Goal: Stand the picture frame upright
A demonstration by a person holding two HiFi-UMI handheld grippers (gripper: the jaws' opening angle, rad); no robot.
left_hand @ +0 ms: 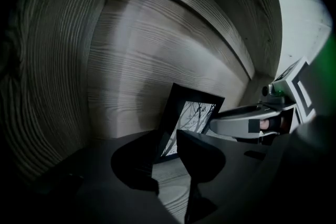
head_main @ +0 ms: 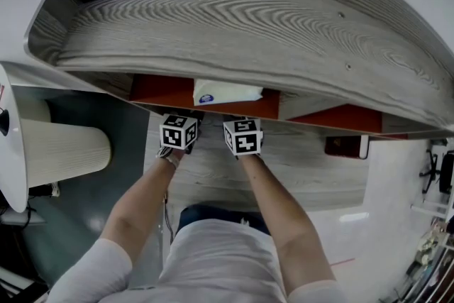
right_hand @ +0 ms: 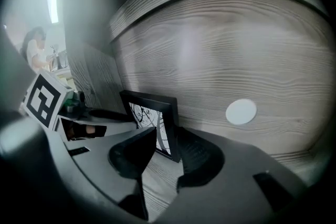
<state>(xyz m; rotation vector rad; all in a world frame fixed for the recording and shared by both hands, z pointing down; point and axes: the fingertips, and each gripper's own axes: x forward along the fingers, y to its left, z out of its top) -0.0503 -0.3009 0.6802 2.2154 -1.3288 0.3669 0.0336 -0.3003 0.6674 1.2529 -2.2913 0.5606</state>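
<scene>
1. The left tongs (left_hand: 168,144) look closed onto the lower left corner of the picture frame (left_hand: 191,113). One tip lies across the glass and the other sits by the black border.
2. The picture frame stands in the recess under the wooden surface (head_main: 234,18), so the head view does not show it. Its bottom edge rests on the shelf floor (left_hand: 173,191), close to upright and just in front of the back panel (left_hand: 157,55). We cannot tell whether it touches that panel.
3. The right tongs (right_hand: 167,136) appear to pinch the frame's right border (right_hand: 149,113), with the ribbed pad against its back.
4. We judge the step in hand to be settling the frame on its own foot. We should:
   - keep both pinches level so the bottom edge sits flat;
   - loosen one side at a time, the left first;
   - spread each pair only slightly;
   - watch for any lean before drawing back.
5. Room is tight.
   - A side panel (left_hand: 47,86) closes in on the left.
   - The back panel is close behind the frame.
   - A white disc (right_hand: 241,112) sits on that panel to the right, apart from the frame.
   - The overhanging surface hangs low above, and the two tongs crowd each other.
   - We would therefore withdraw straight toward ourselves and stay low.
</scene>
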